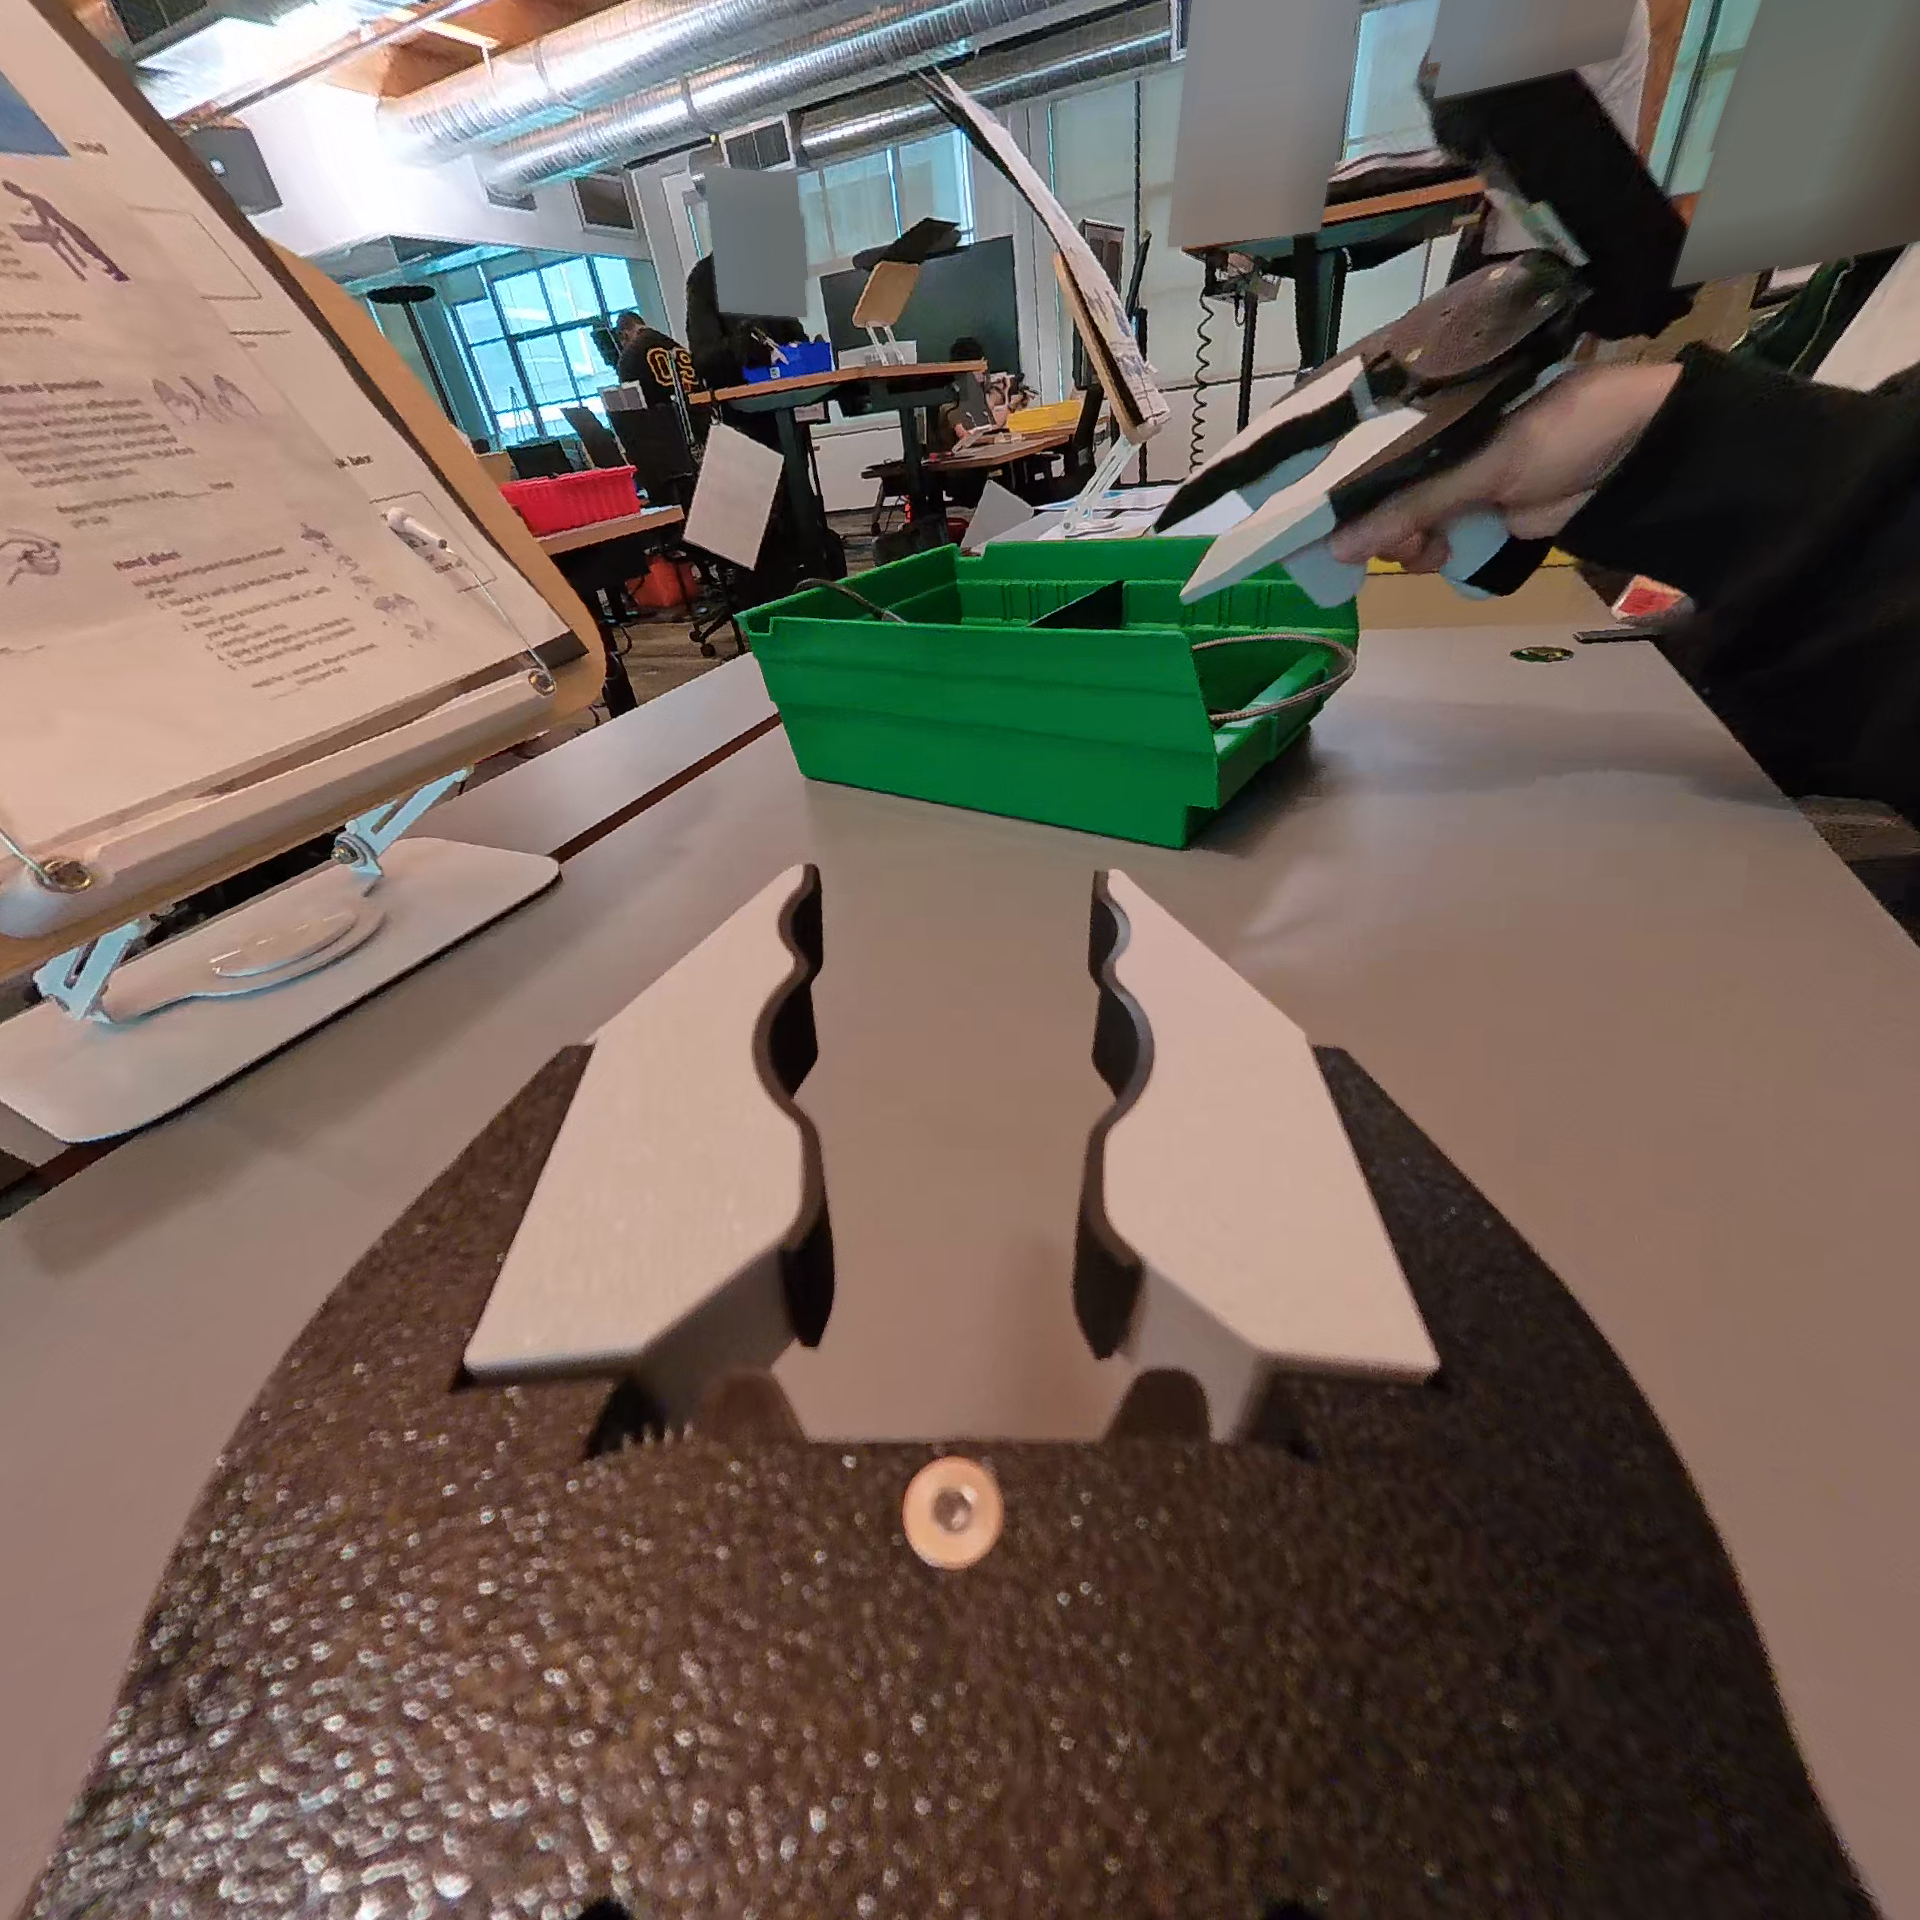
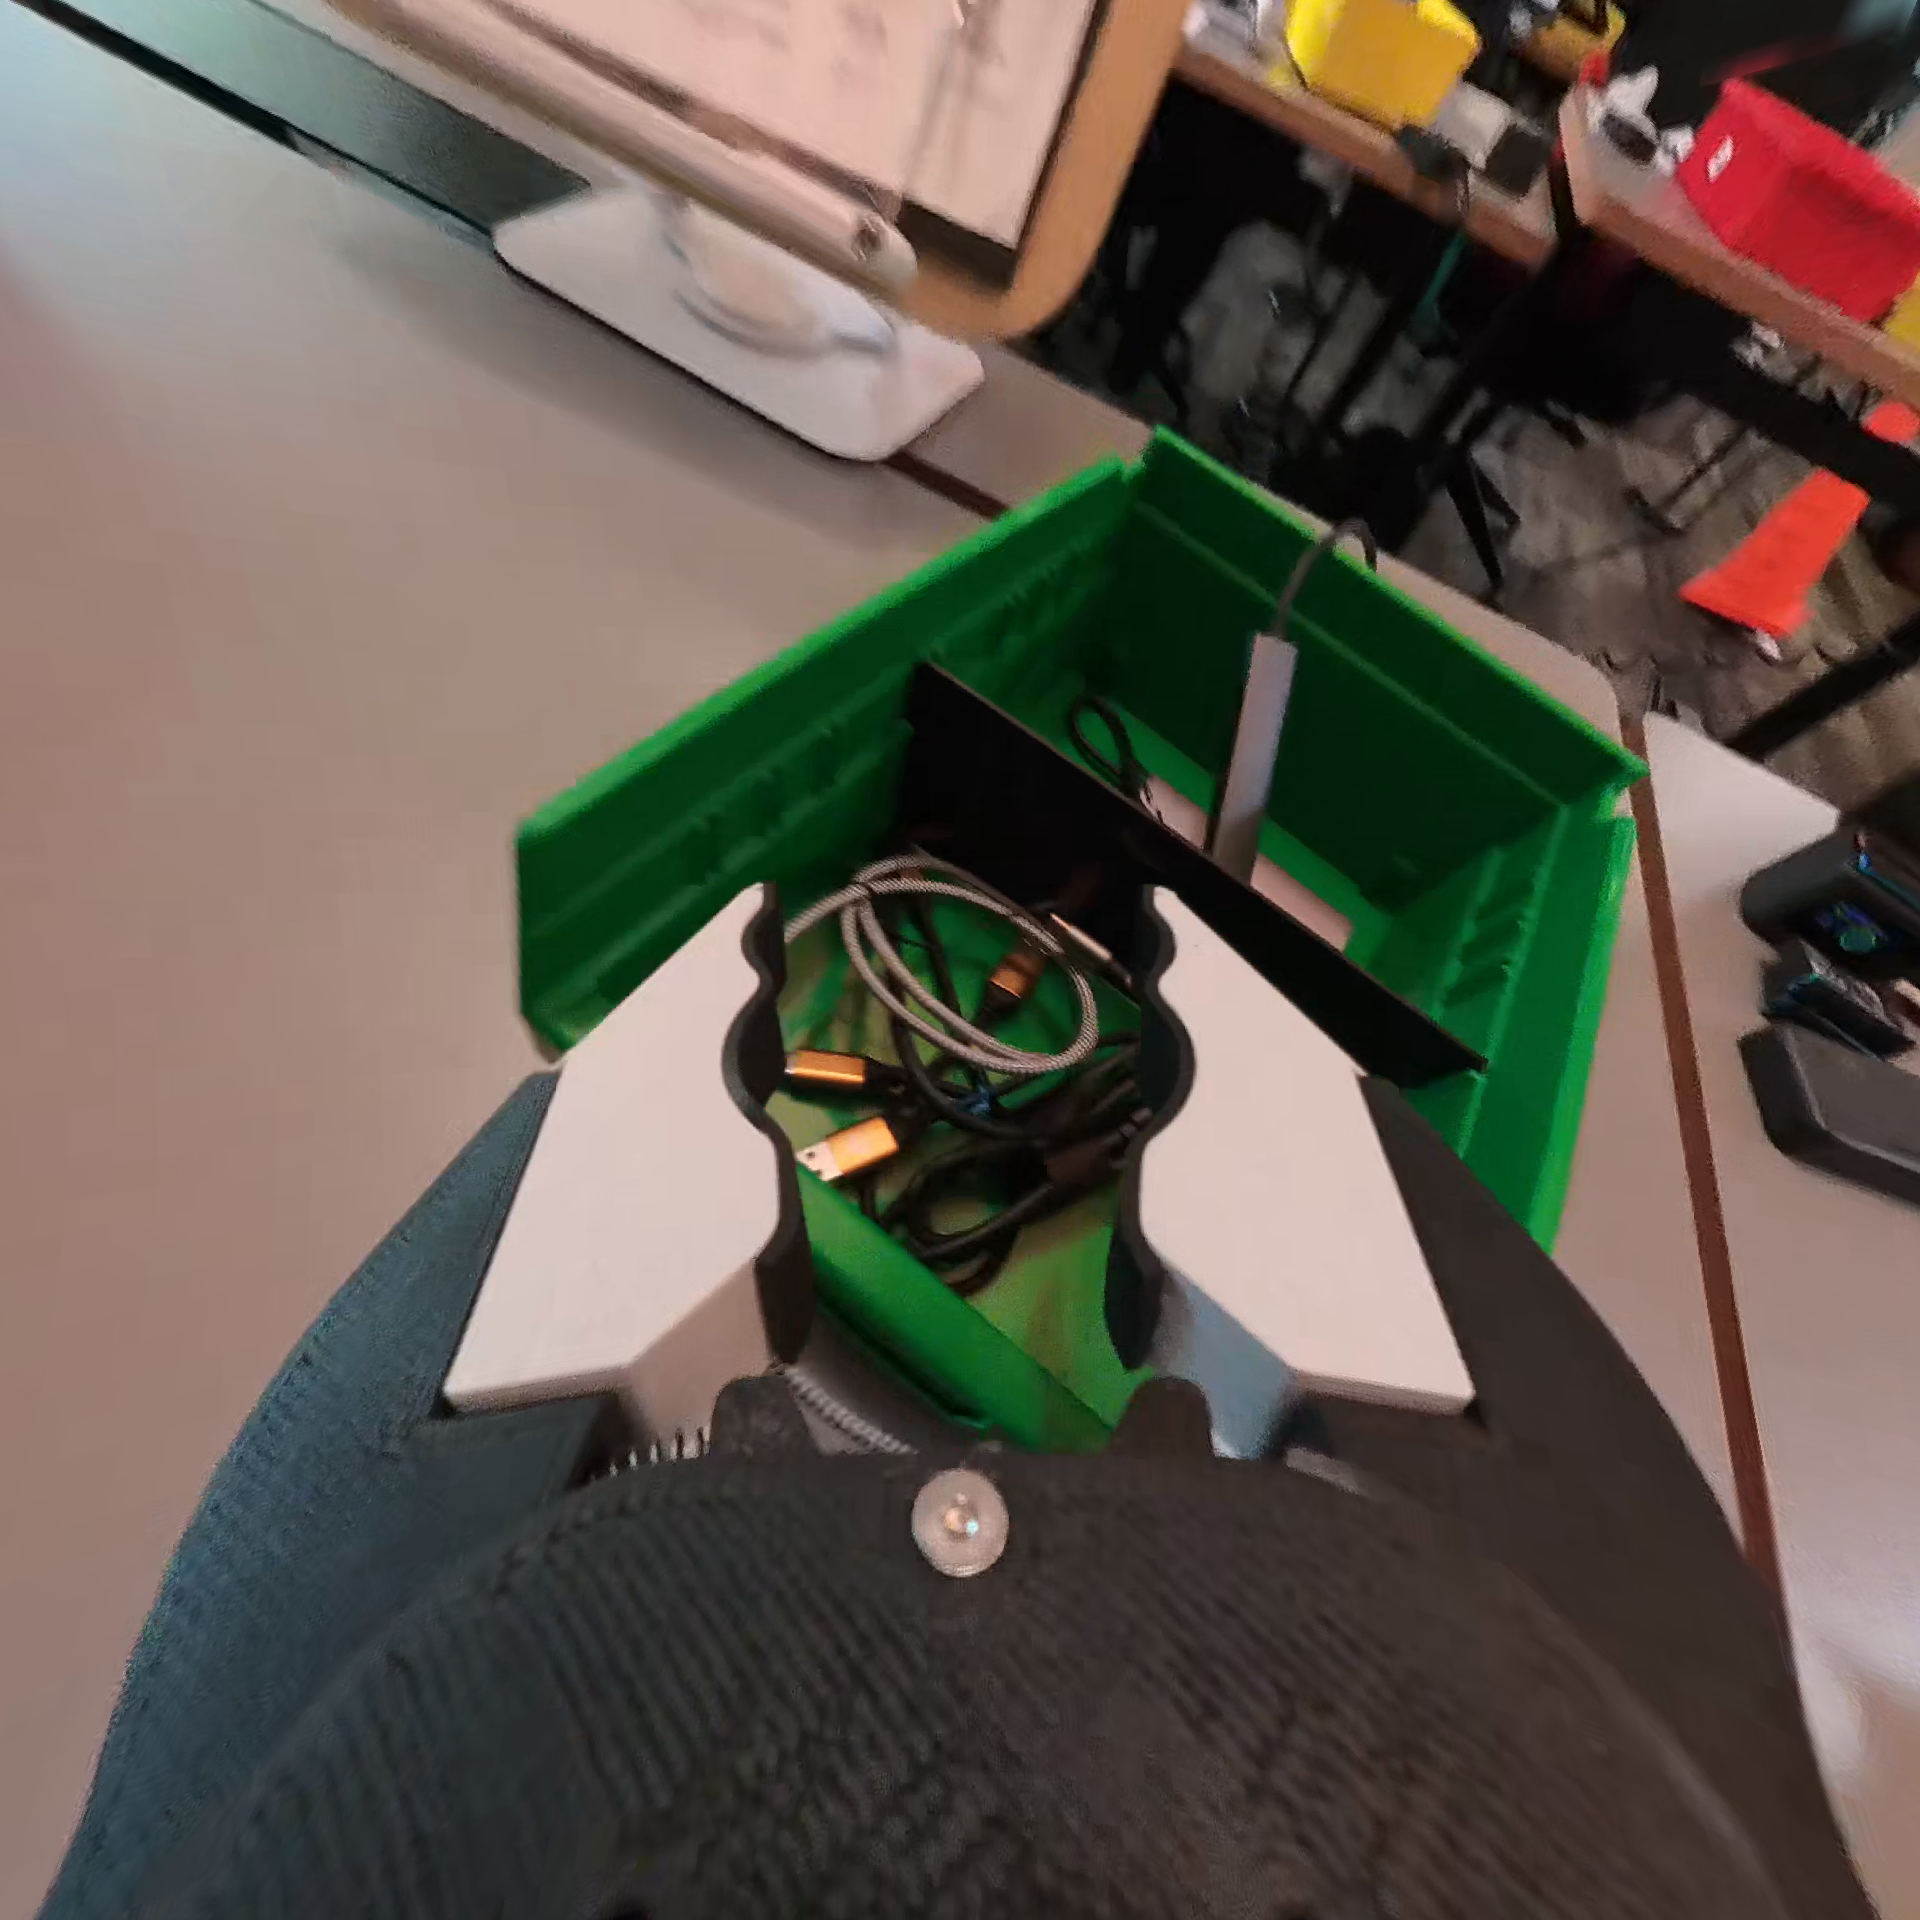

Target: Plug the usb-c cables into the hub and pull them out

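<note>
Nearest the lens in the left wrist view, the left gripper (image 1: 951,1101) hangs low over the bare grey table (image 1: 1507,987), jaws apart with nothing between them, short of the green bin (image 1: 997,717). Left of the bin stands a white document stand (image 1: 291,925) holding printed pages with small drawings; the writing is left unquoted. Above the bin's right end a hand (image 1: 1496,499) in a dark sleeve tilts the right gripper (image 1: 1231,530) down toward it. From the right wrist view, the right gripper (image 2: 961,1060) is above the bin (image 2: 727,769), jaws apart and empty. A black divider (image 2: 1195,883) splits the bin: the near compartment holds a tangle of braided and black usb-c cables (image 2: 966,1029) with orange-copper plugs, and the far one holds the slim grey hub (image 2: 1252,748), leaning on end against the bin's far wall, its lead going over the rim. No brand marks are legible.
</note>
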The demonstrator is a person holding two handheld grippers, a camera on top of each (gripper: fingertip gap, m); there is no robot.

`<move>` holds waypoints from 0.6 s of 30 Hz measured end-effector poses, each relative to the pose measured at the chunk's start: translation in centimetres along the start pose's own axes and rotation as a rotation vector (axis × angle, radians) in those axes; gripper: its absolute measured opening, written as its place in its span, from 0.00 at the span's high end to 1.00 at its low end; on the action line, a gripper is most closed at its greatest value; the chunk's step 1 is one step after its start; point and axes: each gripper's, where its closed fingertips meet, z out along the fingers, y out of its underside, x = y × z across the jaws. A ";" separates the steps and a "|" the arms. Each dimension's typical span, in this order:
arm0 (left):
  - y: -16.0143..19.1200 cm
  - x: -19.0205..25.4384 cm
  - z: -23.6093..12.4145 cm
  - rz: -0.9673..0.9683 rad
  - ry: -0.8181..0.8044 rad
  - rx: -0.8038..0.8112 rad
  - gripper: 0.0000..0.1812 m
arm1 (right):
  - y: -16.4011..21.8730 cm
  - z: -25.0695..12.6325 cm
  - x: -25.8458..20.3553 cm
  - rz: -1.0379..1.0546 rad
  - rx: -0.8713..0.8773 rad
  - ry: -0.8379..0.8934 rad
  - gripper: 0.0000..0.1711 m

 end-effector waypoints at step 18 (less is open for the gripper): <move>-0.1 -0.2 -0.2 0.072 -0.018 -0.023 0.72 | 0.4 -2.9 1.1 0.067 -0.070 0.102 0.59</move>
